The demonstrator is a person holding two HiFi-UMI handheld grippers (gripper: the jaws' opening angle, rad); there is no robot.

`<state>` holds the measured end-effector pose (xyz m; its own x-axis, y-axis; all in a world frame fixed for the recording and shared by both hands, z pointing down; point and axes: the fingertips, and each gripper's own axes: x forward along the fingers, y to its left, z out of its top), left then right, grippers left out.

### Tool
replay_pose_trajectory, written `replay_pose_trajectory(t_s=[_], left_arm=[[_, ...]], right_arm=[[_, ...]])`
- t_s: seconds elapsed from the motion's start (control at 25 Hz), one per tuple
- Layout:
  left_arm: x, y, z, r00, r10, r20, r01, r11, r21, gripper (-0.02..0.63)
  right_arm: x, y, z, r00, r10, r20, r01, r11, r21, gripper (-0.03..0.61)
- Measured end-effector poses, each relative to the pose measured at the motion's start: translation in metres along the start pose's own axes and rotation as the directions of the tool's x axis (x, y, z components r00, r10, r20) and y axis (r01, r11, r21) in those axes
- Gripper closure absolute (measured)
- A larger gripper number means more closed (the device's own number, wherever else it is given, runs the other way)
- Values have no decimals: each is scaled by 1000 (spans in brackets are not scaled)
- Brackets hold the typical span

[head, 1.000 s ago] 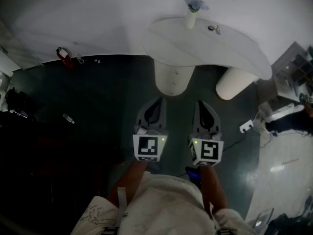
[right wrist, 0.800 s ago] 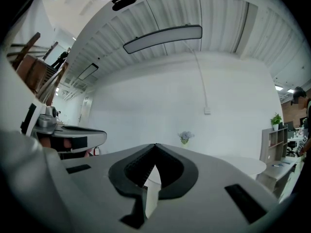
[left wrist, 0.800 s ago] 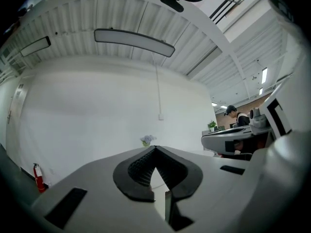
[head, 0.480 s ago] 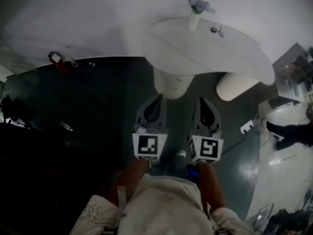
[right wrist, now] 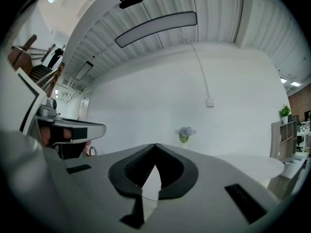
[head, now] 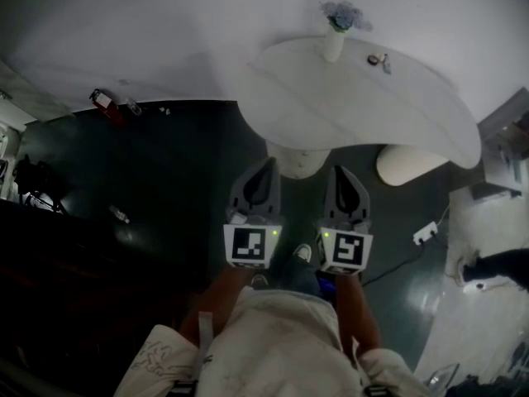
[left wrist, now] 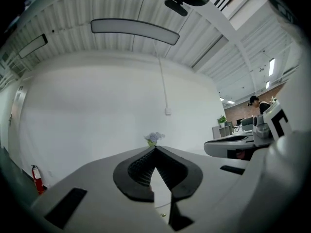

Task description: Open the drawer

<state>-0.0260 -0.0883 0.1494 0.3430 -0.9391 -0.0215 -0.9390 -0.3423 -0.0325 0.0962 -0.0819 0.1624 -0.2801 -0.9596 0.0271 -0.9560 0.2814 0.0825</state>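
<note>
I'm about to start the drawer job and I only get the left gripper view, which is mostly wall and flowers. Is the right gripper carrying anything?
Observer: No. The right gripper view shows the right gripper with its jaws together and nothing between them.
Operator: What lies ahead of me?
Observer: In the head view, a vase stands at the far edge of a curved white table, which rests on a round white pedestal.
Operator: Any drawer on it?
Observer: None shows in any view. The head view shows only a few small items on the tabletop near the vase.
</note>
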Motion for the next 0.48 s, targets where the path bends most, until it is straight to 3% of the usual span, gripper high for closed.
replay_pose_trajectory(t_s=[0.24,0.48], left_arm=[[49,-10,-16,999,40,-26,-39,999,32,614],[65,-5,-29,998,44,-38,-44,999,4,614]], right_arm=[[31,-35,-9,999,44,-1,-44,999,-14,575],[54,-31,-30,997,73,-29,-73,997,-10,575]])
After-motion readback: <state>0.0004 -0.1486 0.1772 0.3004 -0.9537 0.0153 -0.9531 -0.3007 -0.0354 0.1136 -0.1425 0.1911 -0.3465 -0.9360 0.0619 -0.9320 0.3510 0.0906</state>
